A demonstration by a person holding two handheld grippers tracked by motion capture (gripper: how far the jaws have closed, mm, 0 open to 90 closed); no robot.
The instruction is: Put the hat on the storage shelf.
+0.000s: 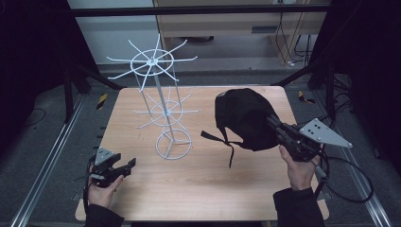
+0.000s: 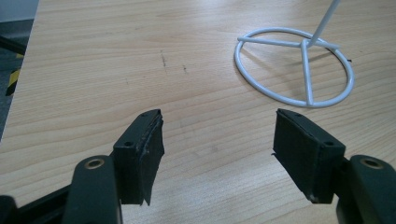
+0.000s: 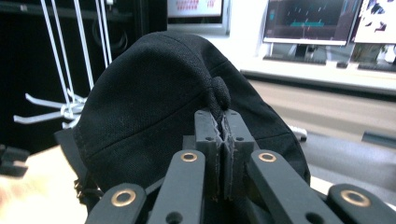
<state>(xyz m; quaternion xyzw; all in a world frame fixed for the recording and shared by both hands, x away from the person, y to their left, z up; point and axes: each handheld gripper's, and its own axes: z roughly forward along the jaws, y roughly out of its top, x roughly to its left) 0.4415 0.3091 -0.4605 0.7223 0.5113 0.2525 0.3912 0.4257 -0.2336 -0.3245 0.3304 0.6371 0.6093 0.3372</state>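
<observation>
Dark curtains and metal rails framed the wooden table (image 1: 198,189) in the high view, its near half bare between the two hands. At the left near corner the left gripper (image 1: 124,166) hovered with its jaws apart and nothing between them, well apart from the white wire rack (image 1: 165,111), whose prongs spread wide over the table's far left part. The right gripper (image 1: 273,124) held a black cap (image 1: 241,116) lifted over the right side, strap dangling, with open room between cap and rack. From the left gripper view, bare wood lay ahead and the rack's ring base (image 2: 294,67) stood beyond the right jaw. From the right gripper view, the jaws were pinched tight on the cap's crown (image 3: 154,102) by its top button, with rack wires at far left.
</observation>
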